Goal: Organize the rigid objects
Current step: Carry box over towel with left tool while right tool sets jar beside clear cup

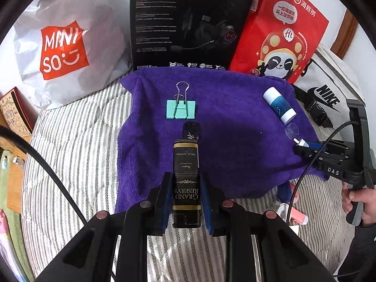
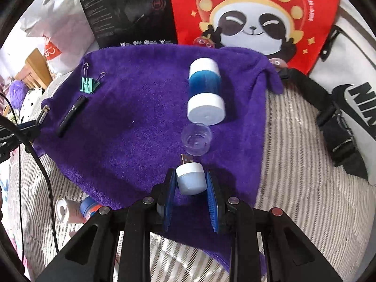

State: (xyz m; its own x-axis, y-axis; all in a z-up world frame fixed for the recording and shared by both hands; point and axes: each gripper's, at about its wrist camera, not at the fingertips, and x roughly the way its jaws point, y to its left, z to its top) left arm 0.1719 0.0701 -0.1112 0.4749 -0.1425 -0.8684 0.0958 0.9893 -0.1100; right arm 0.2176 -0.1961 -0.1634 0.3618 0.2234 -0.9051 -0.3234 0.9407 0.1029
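Purple towel [image 1: 235, 122] covers the middle of a striped bed [image 1: 70, 152], and the task's things lie on it or are held over it. Far left, a white Miniso bag [image 1: 63, 47] leans at the back, next to a black headset box [image 1: 188, 18], a red panda bag [image 1: 282, 30] and a white Nike bag [image 1: 329, 94].

On the towel's left part lies a mint binder clip [image 1: 180, 109], handles toward the box. Just in front of it a black pen [image 2: 71, 115] lies on the cloth. The left claw [image 1: 186, 202] is clamped on a black bottle [image 1: 186, 176] with a gold-banded label; its blue pads press both sides, and the bottle's dark neck reaches out over the towel near the clip.

Further right lies a blue roll with white ends [image 2: 205, 91] on its side, and just before it a clear cap [image 2: 197, 139]. The right claw [image 2: 190, 183] is clamped on a small pale-blue USB stick [image 2: 190, 179] with a white collar, its metal plug pointing at the clear cap, above the towel's near edge. A hand [image 1: 357, 202] grips that claw's handle at far right.

Beside the towel's near corner, on the bed, lie a pink-and-white tube [image 2: 68, 211] and a blue item [image 2: 90, 208].
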